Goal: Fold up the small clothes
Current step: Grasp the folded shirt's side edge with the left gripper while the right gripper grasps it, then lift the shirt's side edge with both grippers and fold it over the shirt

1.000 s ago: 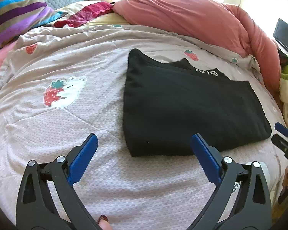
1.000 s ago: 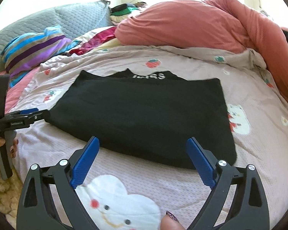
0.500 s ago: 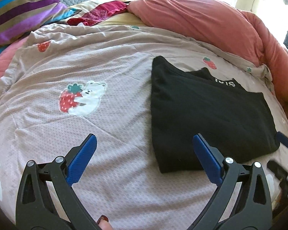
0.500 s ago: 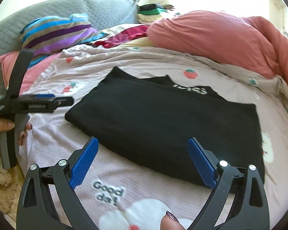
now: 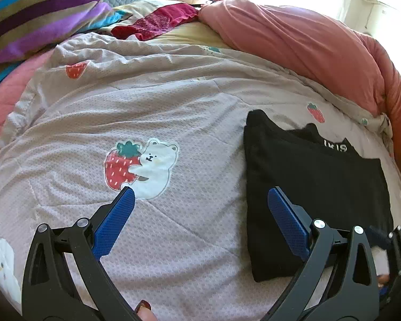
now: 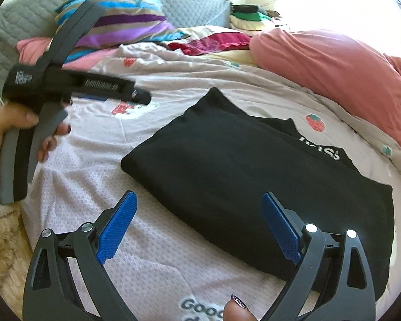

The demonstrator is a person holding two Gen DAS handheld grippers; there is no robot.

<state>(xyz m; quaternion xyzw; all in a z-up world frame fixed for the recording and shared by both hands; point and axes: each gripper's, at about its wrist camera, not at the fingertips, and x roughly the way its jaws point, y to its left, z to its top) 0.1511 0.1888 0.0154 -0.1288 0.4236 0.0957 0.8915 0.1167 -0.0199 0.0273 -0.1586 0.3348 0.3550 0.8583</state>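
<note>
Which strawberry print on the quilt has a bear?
The big strawberry ahead of the left gripper; a white bear hugs it. The others are plain.

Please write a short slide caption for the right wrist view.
Open right tool above folded black garment on printed bedcover; left tool held at left.

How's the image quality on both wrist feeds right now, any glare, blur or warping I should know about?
Left wrist view: window area top right is blown out white; fisheye bends the bed edges; black garment shows almost no fold detail. Right wrist view: same glare top right; the left gripper and the hand holding it are motion-blurred; the right gripper is sharp.
</note>
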